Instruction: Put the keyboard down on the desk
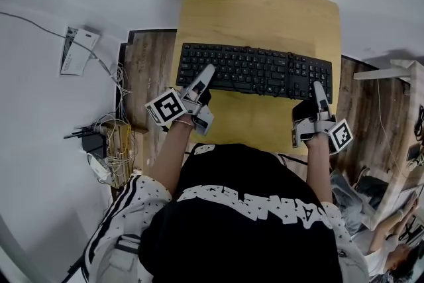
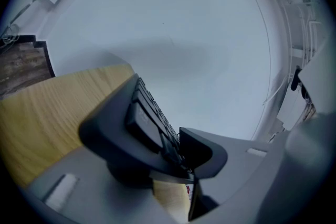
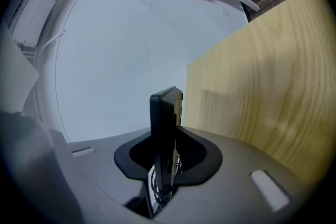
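A black keyboard (image 1: 255, 69) lies lengthwise across the middle of the light wooden desk (image 1: 265, 10); whether it touches the desktop I cannot tell. My left gripper (image 1: 207, 73) is shut on its front left part. In the left gripper view the keyboard's corner (image 2: 142, 118) sits between the jaws of the left gripper (image 2: 181, 160), with the desk (image 2: 47, 113) beneath. My right gripper (image 1: 319, 88) is shut on the right end. In the right gripper view the keyboard (image 3: 165, 113) stands edge-on between the jaws of the right gripper (image 3: 167, 157), with a bit of its cable showing, and the desk (image 3: 262, 86) is to its right.
A white box (image 1: 78, 50) with a lead hangs at the left, and a tangle of cables (image 1: 109, 142) lies below it. Dark wood flooring (image 1: 149, 69) flanks the desk. A white stand (image 1: 397, 69) is at the right. The person's torso fills the lower middle.
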Demonstrator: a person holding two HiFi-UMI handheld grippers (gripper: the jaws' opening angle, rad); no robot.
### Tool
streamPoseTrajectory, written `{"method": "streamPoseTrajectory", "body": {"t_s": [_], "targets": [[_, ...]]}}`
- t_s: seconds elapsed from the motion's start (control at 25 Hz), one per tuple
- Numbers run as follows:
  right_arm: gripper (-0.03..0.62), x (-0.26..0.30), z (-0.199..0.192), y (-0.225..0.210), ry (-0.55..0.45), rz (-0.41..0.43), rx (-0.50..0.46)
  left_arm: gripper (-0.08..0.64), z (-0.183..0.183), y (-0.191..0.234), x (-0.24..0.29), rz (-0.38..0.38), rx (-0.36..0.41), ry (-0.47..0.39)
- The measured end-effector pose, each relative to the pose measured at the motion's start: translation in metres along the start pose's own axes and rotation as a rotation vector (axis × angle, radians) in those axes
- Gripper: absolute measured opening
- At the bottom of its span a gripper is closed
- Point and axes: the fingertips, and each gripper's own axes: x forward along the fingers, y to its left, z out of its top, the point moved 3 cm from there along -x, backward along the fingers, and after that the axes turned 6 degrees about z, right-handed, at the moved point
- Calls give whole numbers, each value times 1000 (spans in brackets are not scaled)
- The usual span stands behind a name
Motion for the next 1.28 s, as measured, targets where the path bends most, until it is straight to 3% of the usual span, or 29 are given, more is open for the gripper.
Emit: {"method": "streamPoseTrajectory", "body": {"t_s": [0.68,0.84,1.0,1.28], "targets": [[91,-4,9,-27,10,-67,17,130,-16,17,9,74,-7,37],[92,4,12,-31,12,-87,23,130,-17,23,16,95,-62,44],[92,3,14,-35,11,-95,27,132,-18,25,18,99,-20,52],[94,3,15,-41,10,-116,36,132,-20,28,21,116,-25,63]]}}
